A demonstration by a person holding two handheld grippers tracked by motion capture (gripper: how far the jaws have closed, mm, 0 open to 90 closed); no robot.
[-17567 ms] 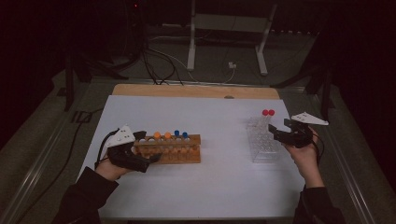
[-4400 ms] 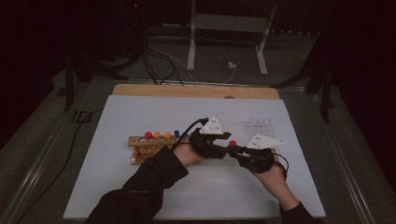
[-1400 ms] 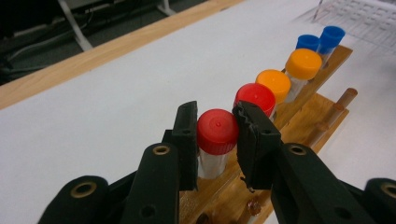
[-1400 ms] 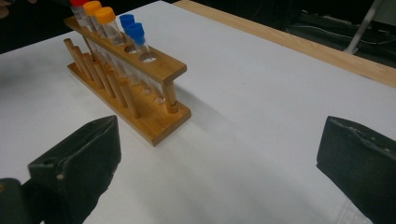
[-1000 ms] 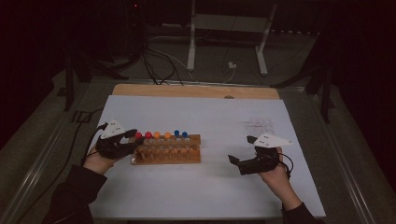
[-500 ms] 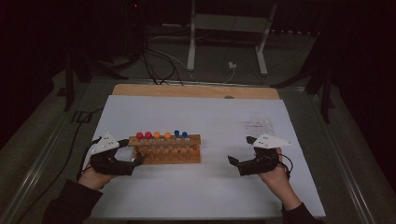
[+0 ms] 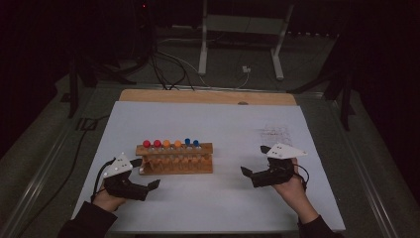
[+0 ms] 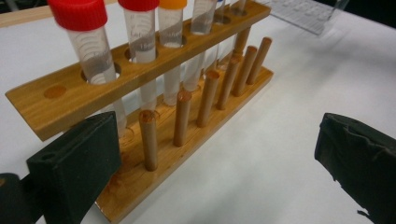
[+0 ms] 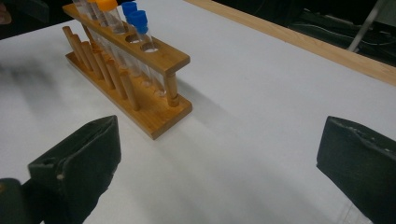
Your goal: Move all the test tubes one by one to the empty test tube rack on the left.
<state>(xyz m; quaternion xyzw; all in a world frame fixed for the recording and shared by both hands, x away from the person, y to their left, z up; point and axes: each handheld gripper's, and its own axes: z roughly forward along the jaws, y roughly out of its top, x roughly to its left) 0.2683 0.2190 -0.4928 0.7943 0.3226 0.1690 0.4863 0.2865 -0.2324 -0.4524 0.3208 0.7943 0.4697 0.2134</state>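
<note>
Pictured with both sets of jaws spread wide, empty: left gripper (image 7: 144, 185) at seven o'clock of wooden rack (image 7: 176, 159), just opened; right gripper (image 7: 252, 174) at four. Best withdrawn level, clear of capped tubes (image 7: 170, 145).

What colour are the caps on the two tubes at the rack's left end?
Red, on both tubes in the wooden rack; clearest in the left gripper view.

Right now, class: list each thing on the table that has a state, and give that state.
Wooden rack: upright on the white mat, six capped tubes standing in it.
Red-capped tubes: upright, caps on.
Clear rack: no tubes in it.
Left tool: open after just opening, nothing between its jaws.
Right tool: open, holding nothing.
</note>
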